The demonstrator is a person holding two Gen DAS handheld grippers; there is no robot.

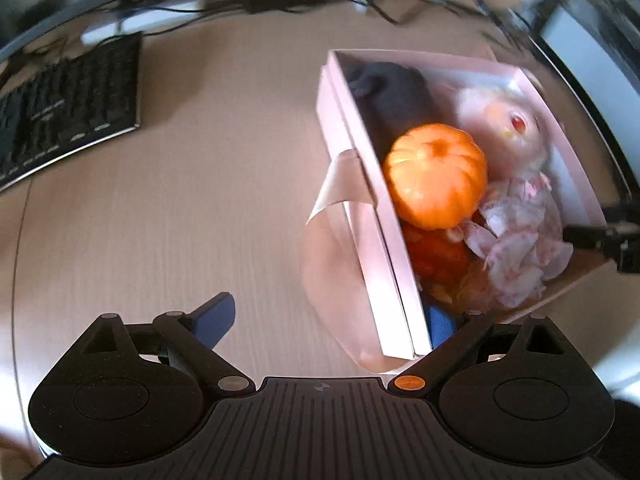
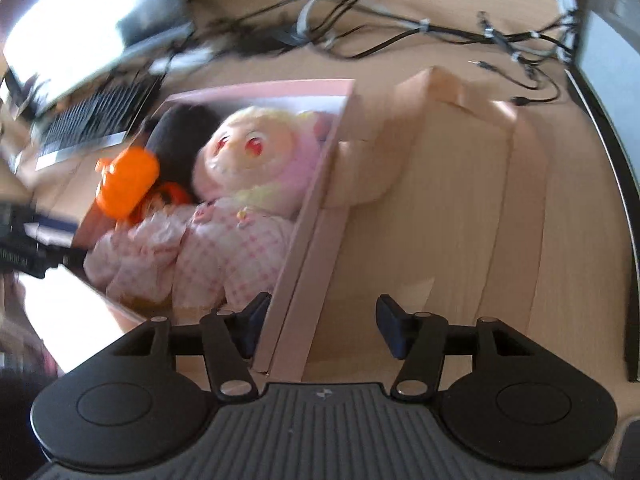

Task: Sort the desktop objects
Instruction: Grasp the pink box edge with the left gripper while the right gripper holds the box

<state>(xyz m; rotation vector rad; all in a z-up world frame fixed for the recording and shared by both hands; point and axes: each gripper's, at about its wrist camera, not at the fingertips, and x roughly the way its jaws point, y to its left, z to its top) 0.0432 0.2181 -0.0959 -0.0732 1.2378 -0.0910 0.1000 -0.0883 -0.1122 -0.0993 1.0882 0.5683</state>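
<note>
A pink cardboard box (image 1: 404, 280) sits on the wooden desk (image 1: 180, 200) and serves as the landmark here. Inside it lie an orange toy pumpkin (image 1: 436, 176), a pink plush doll (image 2: 248, 152) in a checked dress, a dark grey soft item (image 1: 400, 96) at the far end of the box, and a second, redder orange item (image 1: 436, 256) under the pumpkin. A satin ribbon (image 1: 340, 184) drapes over the box's outer wall on one side and trails across the desk on the other.

The left gripper (image 1: 332, 324) straddles the near corner of the box with its jaws spread wide: one blue finger pad (image 1: 216, 320) stands outside the box over bare desk, the other just inside the wall. The right gripper (image 2: 320, 328) is likewise spread, its fingers set either side of the box's opposite wall without pinching it.

A black keyboard (image 1: 68, 108) lies well apart from the box, and tangled cables (image 2: 400, 36) run beyond the box's far end.
</note>
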